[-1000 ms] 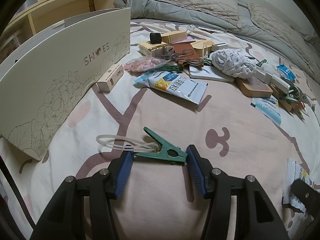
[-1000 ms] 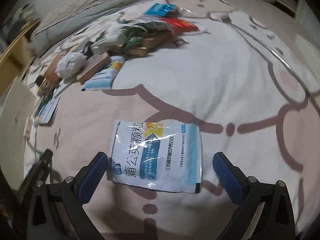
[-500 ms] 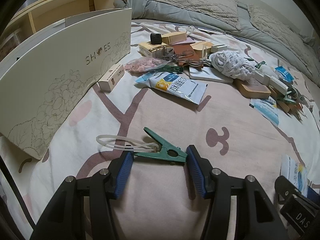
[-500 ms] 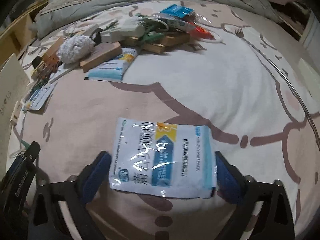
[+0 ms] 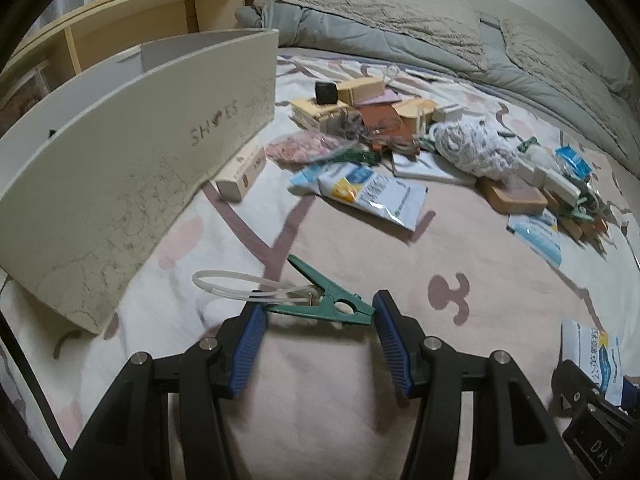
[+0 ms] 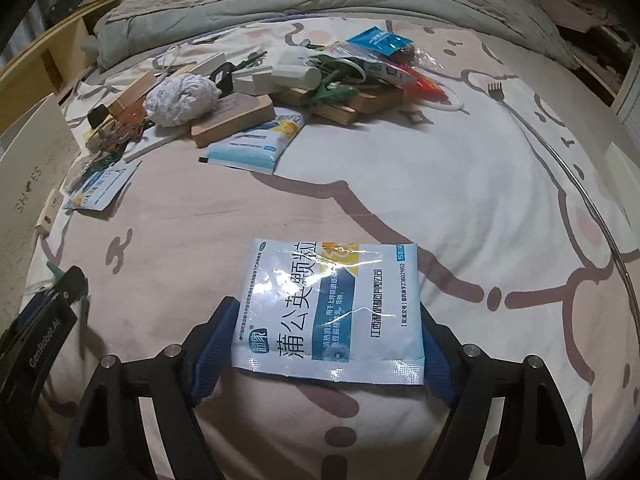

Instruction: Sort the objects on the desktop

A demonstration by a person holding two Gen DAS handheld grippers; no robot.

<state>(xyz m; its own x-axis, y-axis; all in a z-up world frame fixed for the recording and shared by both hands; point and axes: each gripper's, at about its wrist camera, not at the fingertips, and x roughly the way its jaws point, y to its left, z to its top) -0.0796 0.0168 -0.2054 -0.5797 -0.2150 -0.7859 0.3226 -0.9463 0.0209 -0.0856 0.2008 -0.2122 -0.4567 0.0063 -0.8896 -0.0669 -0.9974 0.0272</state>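
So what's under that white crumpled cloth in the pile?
The cloth rests partly on a wooden block and a white flat card; whatever lies beneath its middle is covered.

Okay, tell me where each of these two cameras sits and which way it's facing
Left wrist: sits on the left tongs, looking down along them at the green clip, with the shoe box beside; only its own fingers show.
Right wrist: sits on the right tongs, looking down at the white and blue sachet between its closing jaws.
Shared: each sees the other tongs at its edge, plus the clutter pile with the white cloth ball.
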